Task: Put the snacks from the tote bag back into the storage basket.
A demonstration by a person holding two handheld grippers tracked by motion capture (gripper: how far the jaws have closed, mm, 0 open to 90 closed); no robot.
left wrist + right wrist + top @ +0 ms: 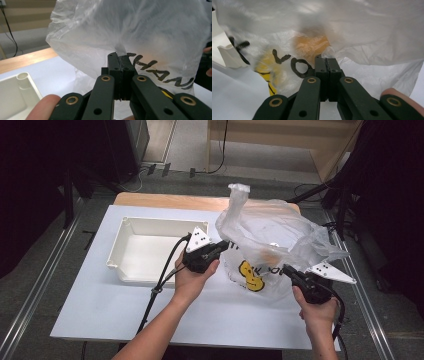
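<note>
Both my tongs gripped the plastic bag (272, 237), just right of the white tray (145, 247).
My left gripper (226, 243) and right gripper (286, 268) were clenched on its film (something orange inside); next, I judged, pull the mouth apart gently.

A thin, translucent white plastic bag (272, 237) stands puffed up and crumpled; one twisted handle sticks upward at its top, farthest from the fingers; black block lettering and a yellow printed figure mark its near face, low down, between the two sets of fingers; an orange shape shows dimly through the film, just above and beyond the right gripper (327, 60) fingertips; the bag's left edge is pinched between the left gripper (119, 55) fingers, a small fold of film poking out just past their tips; its lower right edge is clamped likewise in the right fingers, the film ballooning above them.
</note>
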